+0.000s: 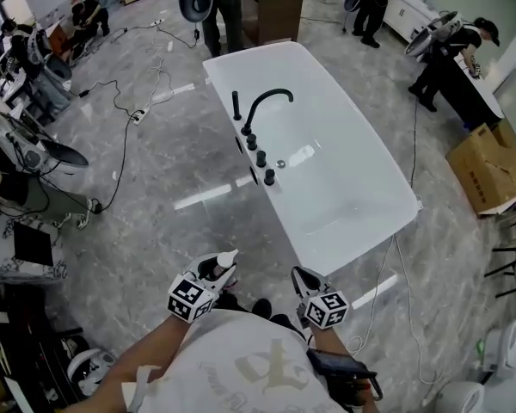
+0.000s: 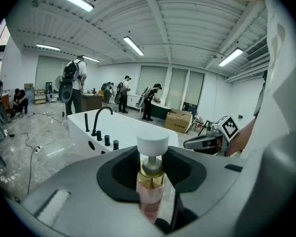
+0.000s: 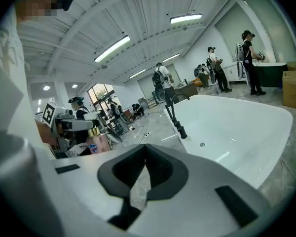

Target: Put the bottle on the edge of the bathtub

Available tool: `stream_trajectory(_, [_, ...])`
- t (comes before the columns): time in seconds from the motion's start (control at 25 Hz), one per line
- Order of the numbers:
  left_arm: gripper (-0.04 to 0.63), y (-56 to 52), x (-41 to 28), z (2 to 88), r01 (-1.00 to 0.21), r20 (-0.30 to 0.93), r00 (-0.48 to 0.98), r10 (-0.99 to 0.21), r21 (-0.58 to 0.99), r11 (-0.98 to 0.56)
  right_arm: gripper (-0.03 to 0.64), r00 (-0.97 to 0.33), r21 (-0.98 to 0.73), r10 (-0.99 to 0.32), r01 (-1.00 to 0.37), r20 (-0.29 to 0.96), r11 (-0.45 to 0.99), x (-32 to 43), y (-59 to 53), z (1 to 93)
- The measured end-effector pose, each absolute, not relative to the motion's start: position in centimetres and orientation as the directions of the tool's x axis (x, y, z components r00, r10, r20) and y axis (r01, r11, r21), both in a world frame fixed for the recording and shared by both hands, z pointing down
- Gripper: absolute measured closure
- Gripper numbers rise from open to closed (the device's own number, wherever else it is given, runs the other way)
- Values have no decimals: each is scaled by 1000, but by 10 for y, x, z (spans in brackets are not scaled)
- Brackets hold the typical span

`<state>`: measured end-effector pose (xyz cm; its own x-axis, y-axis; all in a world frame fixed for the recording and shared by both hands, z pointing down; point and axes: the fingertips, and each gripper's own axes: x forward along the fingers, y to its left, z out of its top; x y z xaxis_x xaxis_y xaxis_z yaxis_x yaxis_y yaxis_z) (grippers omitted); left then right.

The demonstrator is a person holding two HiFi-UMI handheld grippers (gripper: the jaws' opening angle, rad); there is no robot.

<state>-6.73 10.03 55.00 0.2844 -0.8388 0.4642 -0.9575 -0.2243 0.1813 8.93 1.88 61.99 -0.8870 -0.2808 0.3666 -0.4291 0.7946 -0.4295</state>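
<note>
1. The bottle (image 2: 150, 191) stands roughly upright in my left gripper (image 1: 217, 270). Its long axis runs up and down, with the white pump cap on top and the gold collar just under it.
2. It's over the floor (image 1: 181, 166), near the close end of the bathtub (image 1: 344, 188) but apart from it, so it's not on the edge yet.
3. The bottle's lower part is hidden behind the gripper body in the left gripper view. From the head view I mostly just see the cap. There's a label, but it's too small to read.
4. My left jaws are partway apart and clamped on the bottle up near the collar.
5. The jaws of my right gripper (image 3: 144, 152) are closed tip to tip with nothing in them, only floor showing through the gap behind.
</note>
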Motion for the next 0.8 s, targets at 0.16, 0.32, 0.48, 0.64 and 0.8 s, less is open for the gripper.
stream_trajectory(0.16, [459, 86, -86, 555, -943, 464, 332, -821, 195, -271, 611, -865, -412, -317, -471, 388, 780, 78, 9, 617])
stream_trajectory(0.32, [459, 66, -108, 552, -925, 448, 380, -809, 206, -320, 611, -841, -397, -360, -516, 404, 759, 62, -4, 615])
stream_trajectory(0.48, [459, 51, -127, 557, -907, 446, 421, -790, 210, -365, 611, -823, -385, -396, -548, 408, 743, 44, -10, 614])
stream_trajectory(0.64, [459, 35, -146, 559, -888, 444, 460, -769, 214, -408, 611, -798, -371, -436, -586, 416, 720, 31, -17, 610])
stream_trajectory(0.8, [459, 25, -166, 559, -872, 440, 488, -754, 218, -437, 611, -772, -366, -471, -624, 427, 691, 19, -20, 611])
